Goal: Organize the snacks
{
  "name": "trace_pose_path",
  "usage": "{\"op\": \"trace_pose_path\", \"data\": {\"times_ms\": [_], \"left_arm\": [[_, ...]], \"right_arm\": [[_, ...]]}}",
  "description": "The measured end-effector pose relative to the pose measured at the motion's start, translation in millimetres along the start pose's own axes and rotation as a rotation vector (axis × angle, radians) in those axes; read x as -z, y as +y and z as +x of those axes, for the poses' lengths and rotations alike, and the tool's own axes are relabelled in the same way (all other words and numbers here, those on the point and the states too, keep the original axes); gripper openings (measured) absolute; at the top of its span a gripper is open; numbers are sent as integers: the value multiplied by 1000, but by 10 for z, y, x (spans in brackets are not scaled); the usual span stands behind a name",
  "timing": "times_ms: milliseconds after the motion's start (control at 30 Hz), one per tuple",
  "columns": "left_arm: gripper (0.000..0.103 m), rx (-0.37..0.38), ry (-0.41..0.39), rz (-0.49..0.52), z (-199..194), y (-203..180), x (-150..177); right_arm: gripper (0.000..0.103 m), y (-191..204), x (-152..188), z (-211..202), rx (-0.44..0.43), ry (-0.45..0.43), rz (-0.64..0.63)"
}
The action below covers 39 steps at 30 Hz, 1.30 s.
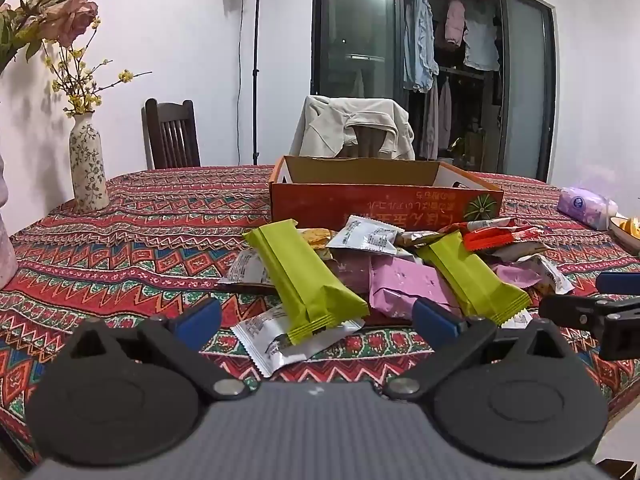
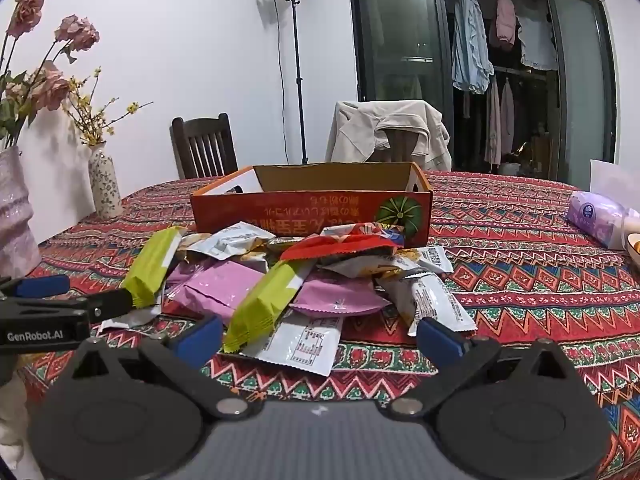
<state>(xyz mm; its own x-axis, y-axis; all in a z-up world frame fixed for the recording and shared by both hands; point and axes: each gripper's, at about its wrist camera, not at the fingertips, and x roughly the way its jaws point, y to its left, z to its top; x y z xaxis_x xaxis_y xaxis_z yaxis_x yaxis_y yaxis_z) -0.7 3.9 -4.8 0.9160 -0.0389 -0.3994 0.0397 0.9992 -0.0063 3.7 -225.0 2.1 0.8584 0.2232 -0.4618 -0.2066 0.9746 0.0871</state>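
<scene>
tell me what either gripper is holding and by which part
Nothing is held. The left gripper and right gripper both stand open, short of the snack pile on the table.

The left gripper [image 1: 316,320] hovers with its blue-padded fingers [image 1: 200,318] spread wide — nothing between them, tilted slightly downward. The right gripper [image 2: 320,334] sits just beside it, angled the same way — its fingers [image 2: 438,338] equally wide apart and empty.
</scene>
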Motion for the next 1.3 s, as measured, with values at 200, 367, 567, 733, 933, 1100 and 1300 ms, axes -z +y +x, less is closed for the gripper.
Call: {"op": "trace_pose_path", "data": {"times_ms": [200,367,567,733,933,1100,1300], "left_arm": [[103,3,1,-1,9,0,0],[103,5,3,-1,17,-3,9],[103,5,1,0,21,-11,16],[103,9,-1,1,19,-15,15],[103,13,-2,0,14,-11,13],[103,14,-2,0,11,-1,12],[103,15,-3,0,9,-3,10]], "right_arm": [[103,-1,12,13,0,3,1],[103,-3,33,27,0,7,1],[103,-6,30,38,-1,9,2],[103,-7,29,42,-1,11,3],[103,-8,28,40,0,11,3],[103,-8,28,40,-1,11,3],[103,-9,34,46,-1,11,3]]}}
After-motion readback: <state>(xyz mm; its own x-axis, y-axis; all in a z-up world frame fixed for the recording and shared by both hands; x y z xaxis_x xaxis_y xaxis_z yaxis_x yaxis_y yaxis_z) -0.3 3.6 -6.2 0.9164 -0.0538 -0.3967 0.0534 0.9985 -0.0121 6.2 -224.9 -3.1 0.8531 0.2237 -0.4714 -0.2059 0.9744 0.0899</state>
